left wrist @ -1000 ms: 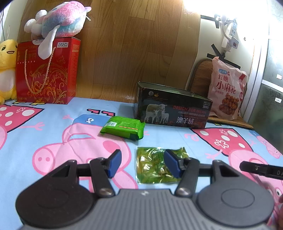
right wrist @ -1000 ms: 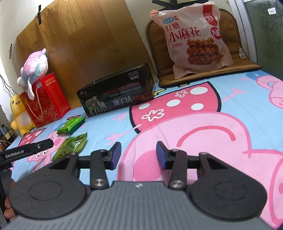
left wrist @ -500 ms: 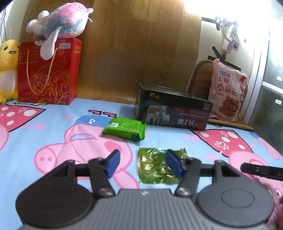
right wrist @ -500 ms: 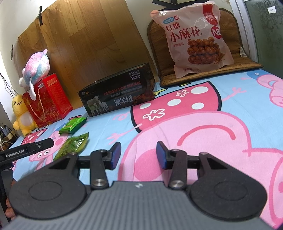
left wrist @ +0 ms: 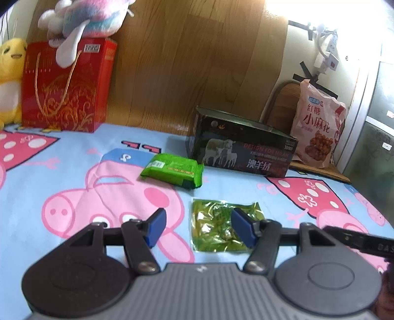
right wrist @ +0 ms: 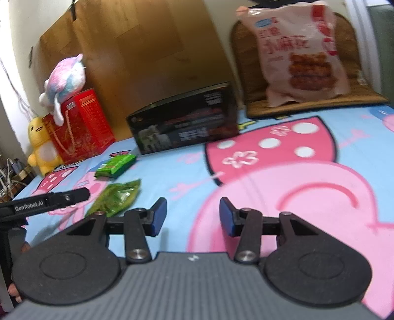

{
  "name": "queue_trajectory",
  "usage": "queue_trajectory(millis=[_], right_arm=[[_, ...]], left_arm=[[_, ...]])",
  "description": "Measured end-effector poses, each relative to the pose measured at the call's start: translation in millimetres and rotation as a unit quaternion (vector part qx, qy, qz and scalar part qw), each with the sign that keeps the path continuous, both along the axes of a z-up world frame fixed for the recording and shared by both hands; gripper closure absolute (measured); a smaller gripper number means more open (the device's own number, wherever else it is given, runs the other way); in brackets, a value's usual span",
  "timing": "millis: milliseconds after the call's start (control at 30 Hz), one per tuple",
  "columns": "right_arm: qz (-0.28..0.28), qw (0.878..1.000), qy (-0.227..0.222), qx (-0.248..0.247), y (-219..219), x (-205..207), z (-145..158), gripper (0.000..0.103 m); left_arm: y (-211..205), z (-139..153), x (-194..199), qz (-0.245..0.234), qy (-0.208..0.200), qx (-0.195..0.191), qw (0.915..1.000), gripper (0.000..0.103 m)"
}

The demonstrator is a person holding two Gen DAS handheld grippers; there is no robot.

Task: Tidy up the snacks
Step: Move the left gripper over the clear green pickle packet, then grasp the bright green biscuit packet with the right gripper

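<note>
On the cartoon-pig bedsheet lie a green snack packet and, nearer to me, a clear bag of green candies. My left gripper hovers just short of the candy bag, jaws apart and empty; the right pad overlaps the bag in the picture. Behind stands an open black box with sheep printed on it. A large pink snack bag leans on a chair. My right gripper hangs over bare sheet, its jaws opening with nothing between them; the candy bag and packet lie to its left.
A red gift box with a pastel plush toy on top stands at the back left, next to a yellow plush. A wooden board lines the wall. The chair with the snack bag is at the back right.
The left gripper's jaws have spread wider. The right gripper's view has swung a little and blurred, and its jaws have parted slightly. The snacks lie where they were.
</note>
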State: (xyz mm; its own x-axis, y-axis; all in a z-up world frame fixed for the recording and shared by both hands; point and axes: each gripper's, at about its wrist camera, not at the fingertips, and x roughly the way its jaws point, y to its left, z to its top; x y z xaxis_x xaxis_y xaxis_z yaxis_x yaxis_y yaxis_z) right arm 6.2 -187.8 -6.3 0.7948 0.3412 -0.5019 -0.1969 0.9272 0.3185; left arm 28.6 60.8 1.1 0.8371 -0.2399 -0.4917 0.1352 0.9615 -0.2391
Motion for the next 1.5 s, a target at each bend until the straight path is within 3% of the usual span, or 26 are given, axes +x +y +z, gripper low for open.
queue_trajectory(millis=[167, 300, 533, 667, 733, 767, 900, 967, 1133, 1500], right_arm=[[0.033, 0.999, 0.004, -0.004, 23, 33, 8, 0.053], [0.071, 0.997, 0.023, 0.022, 41, 67, 17, 0.053], [0.117, 0.98, 0.12, 0.111, 74, 133, 8, 0.053], [0.125, 0.969, 0.174, 0.124, 96, 156, -7, 0.054], [0.127, 0.971, 0.165, 0.115, 105, 158, -7, 0.061], [0.123, 0.974, 0.162, 0.102, 109, 158, -6, 0.076], [0.118, 0.977, 0.15, 0.096, 109, 152, -3, 0.083], [0.114, 0.98, 0.137, 0.085, 104, 145, 2, 0.088], [0.076, 0.985, 0.128, 0.084, 64, 139, 4, 0.091], [-0.015, 0.983, 0.118, 0.141, -45, 98, -4, 0.091]], left_arm=[[8, -4, 7, 0.009, 0.026, -0.022, 0.9994, 0.044], [16, -7, 12, 0.009, 0.036, -0.048, 0.9981, 0.04], [18, -6, 14, 0.006, 0.036, -0.052, 0.998, 0.038], [19, -6, 14, 0.007, 0.036, -0.056, 0.9978, 0.038], [19, -6, 14, 0.007, 0.036, -0.057, 0.9977, 0.038], [19, -6, 14, 0.006, 0.036, -0.058, 0.9976, 0.037], [19, -6, 14, 0.007, 0.036, -0.058, 0.9977, 0.037], [19, -6, 14, 0.007, 0.036, -0.057, 0.9977, 0.037], [19, -6, 13, 0.009, 0.035, -0.054, 0.9979, 0.037], [6, -5, 13, 0.021, 0.037, -0.004, 0.9991, 0.034]])
